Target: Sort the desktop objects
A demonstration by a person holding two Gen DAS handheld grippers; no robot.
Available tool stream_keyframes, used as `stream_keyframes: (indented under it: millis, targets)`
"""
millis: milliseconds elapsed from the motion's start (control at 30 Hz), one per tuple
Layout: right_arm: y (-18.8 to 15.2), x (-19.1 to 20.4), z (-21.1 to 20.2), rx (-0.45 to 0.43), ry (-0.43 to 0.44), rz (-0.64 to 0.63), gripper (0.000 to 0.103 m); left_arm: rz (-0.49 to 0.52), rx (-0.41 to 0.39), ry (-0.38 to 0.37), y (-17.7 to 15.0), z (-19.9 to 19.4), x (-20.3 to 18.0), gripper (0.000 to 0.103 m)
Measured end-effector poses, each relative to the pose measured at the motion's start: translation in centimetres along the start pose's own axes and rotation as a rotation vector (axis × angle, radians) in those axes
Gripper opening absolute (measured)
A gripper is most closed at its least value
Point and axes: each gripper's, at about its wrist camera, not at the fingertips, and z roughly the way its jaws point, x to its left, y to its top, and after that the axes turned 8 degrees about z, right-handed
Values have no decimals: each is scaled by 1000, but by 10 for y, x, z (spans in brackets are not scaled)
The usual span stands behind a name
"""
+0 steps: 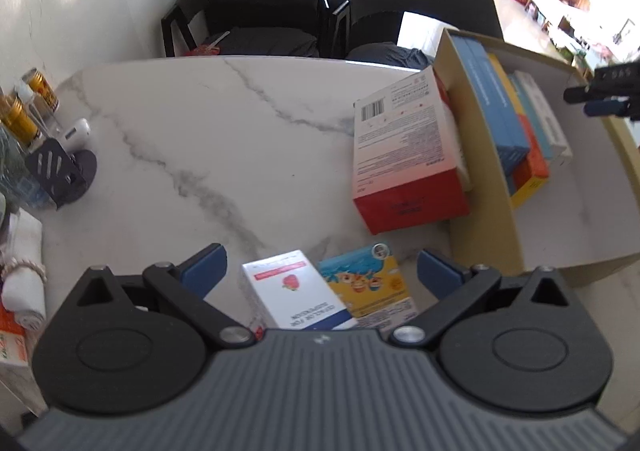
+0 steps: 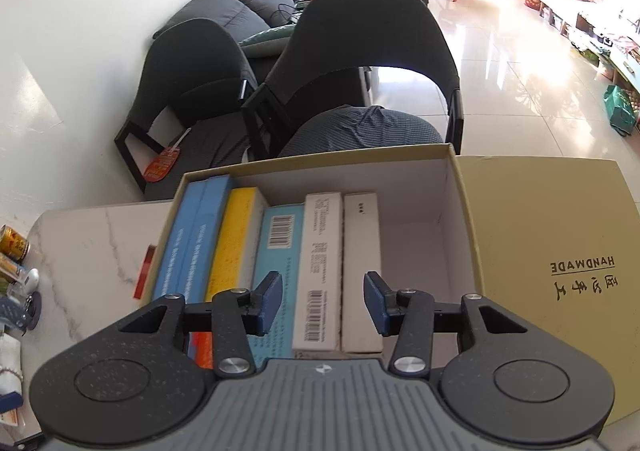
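The right gripper (image 2: 323, 301) tilts down over the cardboard box (image 2: 466, 219), jaws parted and empty above the upright packets (image 2: 320, 271). The left gripper (image 1: 320, 277) angles down, spread wide over a white carton (image 1: 292, 291) and yellow carton (image 1: 368, 283), both partly cut off by its body. A red-and-white box (image 1: 404, 155) leans against the cardboard box's outer wall.

Each handheld gripper has a grey ribbed housing with a small pale logo at its front edge, flanked by two round black discs. The left gripper (image 1: 320, 277) and right gripper (image 2: 323, 303) carry black linkage arms pinned with silver screws, ending in dark blue flat pads (image 2: 270, 301).
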Motion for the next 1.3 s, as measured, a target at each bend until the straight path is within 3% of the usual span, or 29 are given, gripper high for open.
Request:
stream_keyframes:
  millis: [133, 400, 600, 700, 867, 967, 1100, 1200, 1300]
  targets:
    - [-12, 15, -16, 3, 13, -22, 58, 121, 0, 8, 4, 15, -13, 103]
    - [-20, 28, -34, -15, -5, -37, 63, 278, 16, -73, 16, 63, -38, 103]
    - [-29, 34, -39, -9, -6, -46, 64, 589, 1, -1, 12, 88, -72, 103]
    - [-34, 39, -41, -7, -4, -51, 64, 666, -16, 21, 15, 92, -80, 103]
    - [-41, 45, -41, -3, -11, -53, 64, 729, -29, -4, 19, 101, -87, 103]
    - [-46, 48, -43, -3, -18, -67, 64, 670, -49, -33, 25, 99, -82, 99]
    - [-48, 50, -44, 0, -16, -66, 64, 446, -36, -122, 33, 99, -57, 66]
    - [-47, 53, -48, -6, -9, -68, 64, 279, -29, -169, 30, 96, -32, 49]
    - [-46, 59, -49, -11, -3, -76, 64, 204, -30, -185, 23, 90, -17, 46]
